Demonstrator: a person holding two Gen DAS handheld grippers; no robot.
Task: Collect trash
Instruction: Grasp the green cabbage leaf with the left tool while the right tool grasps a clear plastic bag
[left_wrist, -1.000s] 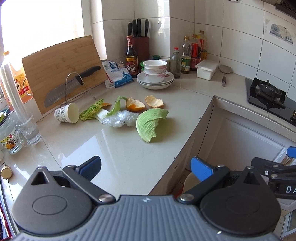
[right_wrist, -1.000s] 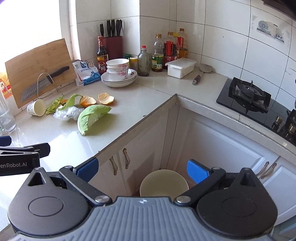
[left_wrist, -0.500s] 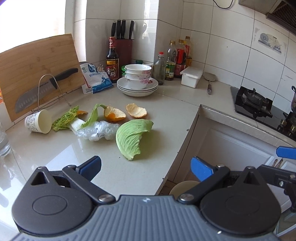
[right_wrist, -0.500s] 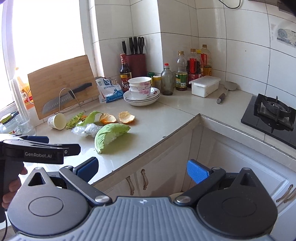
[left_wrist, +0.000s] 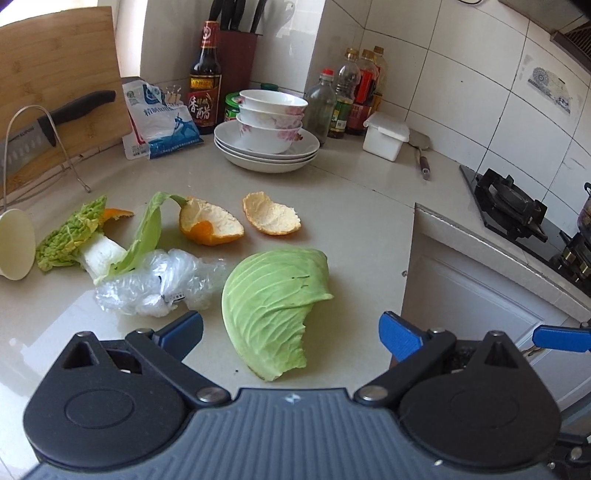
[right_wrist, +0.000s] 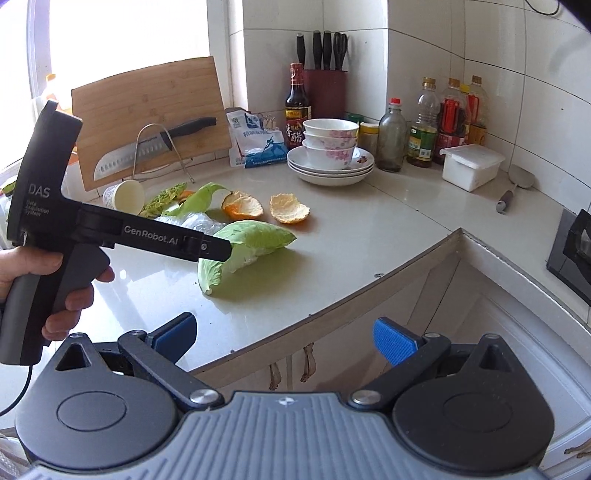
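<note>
Closing in from farther back, the left gripper (left_wrist: 291, 328), wide open and empty, straddled the cabbage leaf (left_wrist: 275, 299), ready to grab.

Left gripper (left_wrist: 290, 334) spread wide, blue fingertips (left_wrist: 397, 334) apart with nothing between them, hovering low over the near end of the cabbage leaf (left_wrist: 273, 299). Left hand (right_wrist: 55, 280) wrapped around its grip, index finger curled at the front. Right gripper (right_wrist: 284, 338) likewise spread and empty, held back from the cabbage leaf, off to its right.
</note>
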